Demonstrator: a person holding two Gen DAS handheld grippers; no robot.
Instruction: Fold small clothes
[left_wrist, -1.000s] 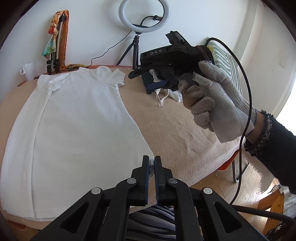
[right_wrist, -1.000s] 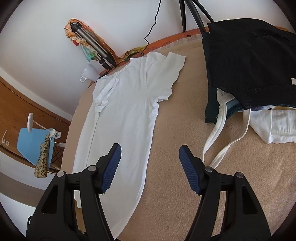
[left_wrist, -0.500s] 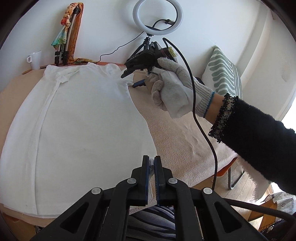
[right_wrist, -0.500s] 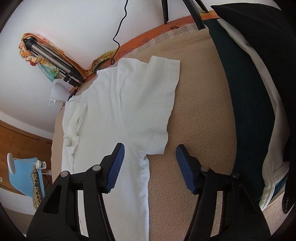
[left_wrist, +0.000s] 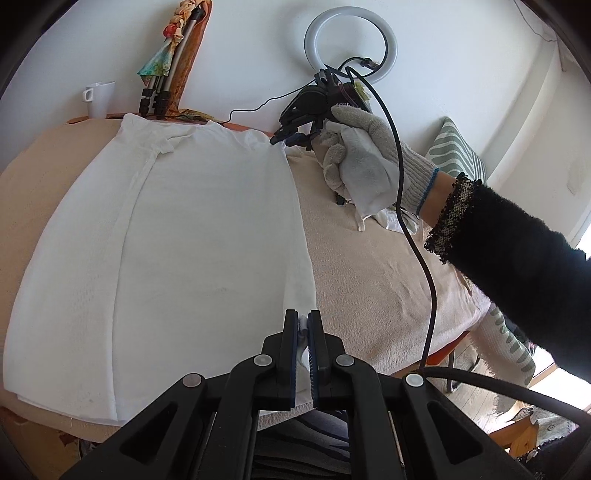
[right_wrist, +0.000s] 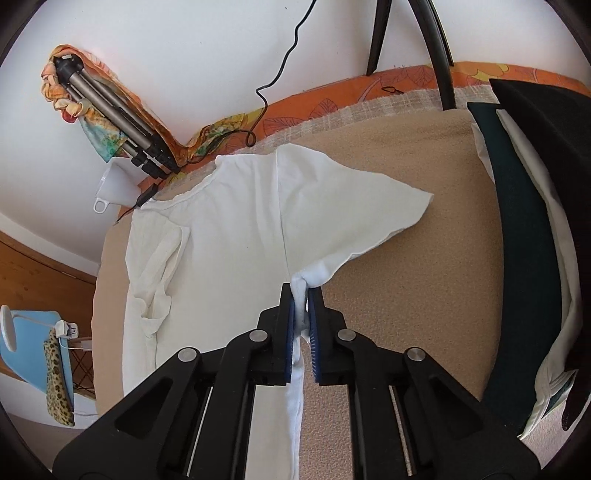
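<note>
A white T-shirt (left_wrist: 192, 240) lies flat on a beige blanket (left_wrist: 369, 266), collar toward the far wall. My left gripper (left_wrist: 303, 325) is shut on the shirt's near right hem corner. In the right wrist view the shirt (right_wrist: 229, 229) lies with its right sleeve (right_wrist: 362, 206) spread out. My right gripper (right_wrist: 302, 299) is shut on the shirt fabric at the armpit below that sleeve. The right gripper also shows in the left wrist view (left_wrist: 291, 138), held by a gloved hand at the shirt's far right corner.
A white mug (left_wrist: 99, 98), a folded tripod (left_wrist: 162, 74) and a ring light (left_wrist: 351, 48) stand at the far wall. Dark and white clothes (right_wrist: 524, 229) are piled at the right. A striped cushion (left_wrist: 454, 155) lies beyond. The table's edge runs near right.
My right gripper moved forward to the shirt's armpit and shut on the fabric; it was open before. My left gripper stayed shut on the hem corner.
</note>
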